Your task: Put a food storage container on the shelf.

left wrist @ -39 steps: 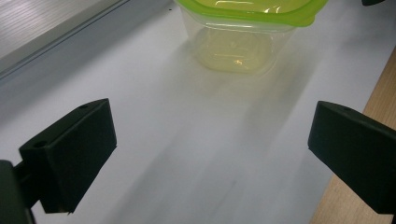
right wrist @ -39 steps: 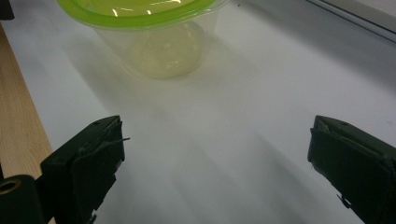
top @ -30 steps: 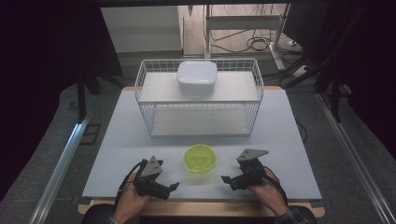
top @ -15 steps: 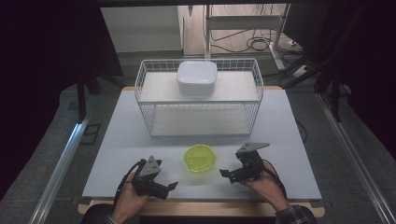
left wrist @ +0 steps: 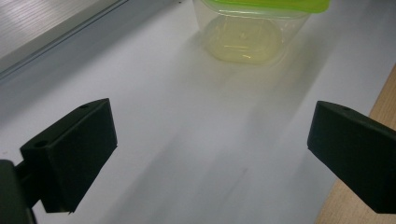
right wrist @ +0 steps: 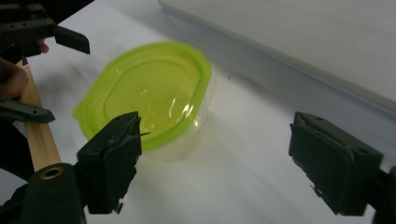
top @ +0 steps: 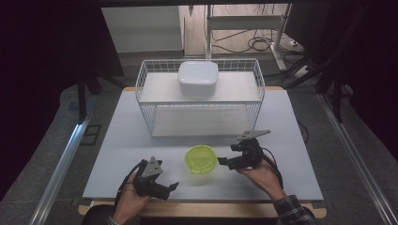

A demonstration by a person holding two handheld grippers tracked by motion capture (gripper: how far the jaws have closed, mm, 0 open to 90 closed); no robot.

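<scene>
While the left gripper (top: 172,186) rests wide open and empty at the table's near edge, the right gripper (top: 224,161), jaws just narrowed yet gripping nothing, hovers beside the clear plastic container with a lime-green lid (top: 201,159); beyond stands a white wire rack (top: 199,101).

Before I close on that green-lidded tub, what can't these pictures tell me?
- Round clear plastic tub with green lid: contents unreadable in the right gripper view, glare on the lid.
- Its top in the left gripper view: cut off by the upper edge.
- White square lidded box on the white wire rack: the lid hides the inside, high view.
</scene>
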